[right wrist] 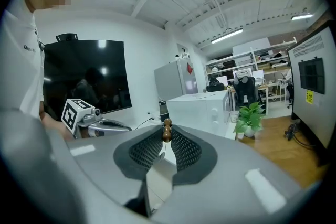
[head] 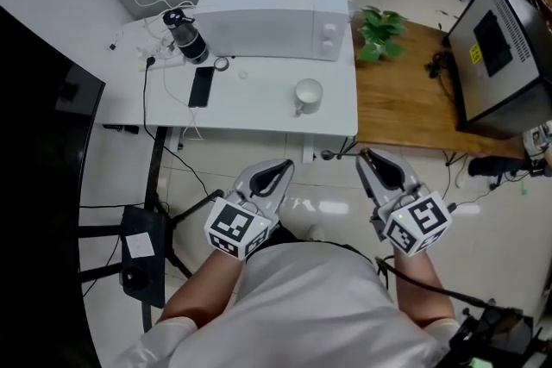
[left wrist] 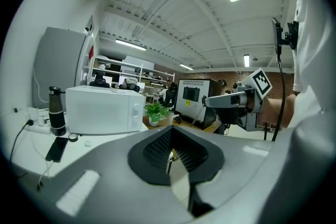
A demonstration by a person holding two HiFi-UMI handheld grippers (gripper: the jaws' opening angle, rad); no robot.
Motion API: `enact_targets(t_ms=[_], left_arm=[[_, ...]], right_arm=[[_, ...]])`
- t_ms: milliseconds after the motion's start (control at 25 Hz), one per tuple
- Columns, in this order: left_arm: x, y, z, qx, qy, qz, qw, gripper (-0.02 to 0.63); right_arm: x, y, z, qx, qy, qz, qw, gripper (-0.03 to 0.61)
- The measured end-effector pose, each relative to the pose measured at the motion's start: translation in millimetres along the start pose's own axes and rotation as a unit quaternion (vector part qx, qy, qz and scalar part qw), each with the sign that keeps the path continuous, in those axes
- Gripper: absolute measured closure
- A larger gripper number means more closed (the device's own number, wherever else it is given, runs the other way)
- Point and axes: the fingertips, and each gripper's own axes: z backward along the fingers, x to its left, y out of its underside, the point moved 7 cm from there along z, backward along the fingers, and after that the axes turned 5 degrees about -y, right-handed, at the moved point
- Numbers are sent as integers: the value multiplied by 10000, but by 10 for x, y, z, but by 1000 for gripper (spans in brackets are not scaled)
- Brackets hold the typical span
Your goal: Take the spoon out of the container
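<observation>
The right tongs (right wrist: 166, 135) are pinching the spoon (right wrist: 167, 130), whose brown knobbed end pokes out at their tips, held off the desk (head: 259, 108) close to the person's body. The white mug (head: 308, 94) stands upright on the desk, well apart from the spoon. The left tongs (left wrist: 170, 132) are pressed together.

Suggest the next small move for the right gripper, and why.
Probably carry the right gripper forward over the white table and lay its load down beside the mug. Its fingers are shut on a small brown knobbed piece, likely the spoon's handle end, held short of the table; the mug shows no spoon. The left gripper is shut, empty.
</observation>
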Motion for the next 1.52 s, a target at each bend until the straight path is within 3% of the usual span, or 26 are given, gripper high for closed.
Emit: enact_targets(t_ms=[240, 480, 960, 1520], left_arm=[[-234, 43, 226, -40, -232, 36, 9997, 609], [-262, 64, 337, 60, -86, -66, 9999, 609], [83, 102, 589, 300, 518, -211, 9980, 609], [392, 176, 721, 239, 570, -10, 9981, 609]], right_arm=[[154, 92, 254, 5, -156, 15, 9999, 522], [304, 123, 319, -32, -75, 7, 10000, 522], [691, 155, 22, -156, 365, -235, 9989, 522], [875, 280, -189, 92, 591, -290, 9978, 522]])
